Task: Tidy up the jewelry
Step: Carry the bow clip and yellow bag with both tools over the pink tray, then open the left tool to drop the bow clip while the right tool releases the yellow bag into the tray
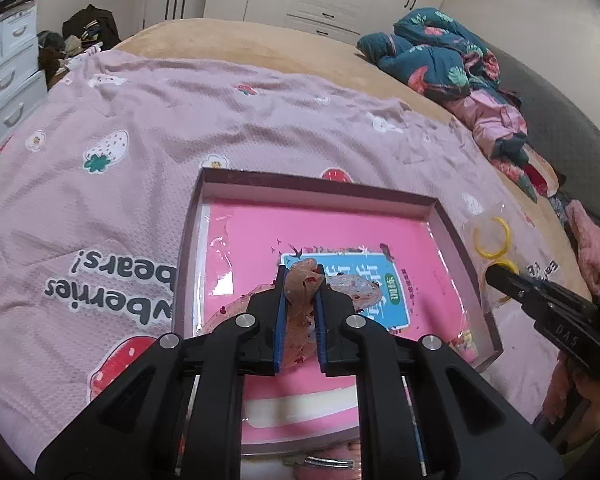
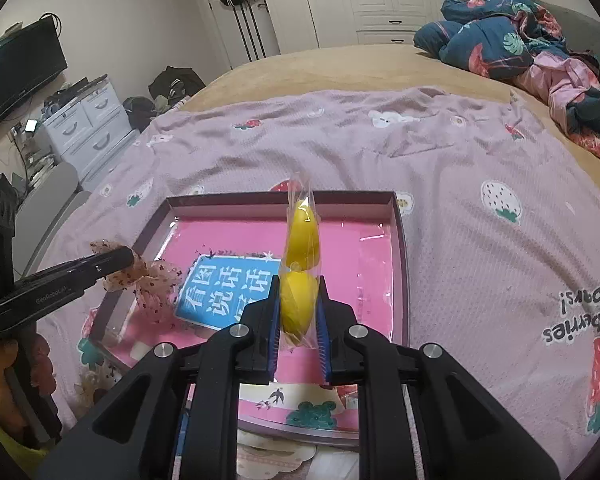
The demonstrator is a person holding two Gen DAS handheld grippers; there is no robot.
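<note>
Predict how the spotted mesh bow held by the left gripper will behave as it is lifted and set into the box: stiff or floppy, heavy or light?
Probably floppy: the spotted mesh bow droops in loose folds beside the left gripper. Likely very light, since the fabric is thin and see-through. It may snag or cling to the jaws when released over the box.

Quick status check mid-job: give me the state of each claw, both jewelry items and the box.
Left claw: shut on the sheer dotted bow.
Sheer dotted bow: held above the box.
Right claw: shut on the yellow rings bag.
Yellow rings bag: clamped, sticking up past the fingertips.
Box: open, lidless, on the pink blanket.
</note>
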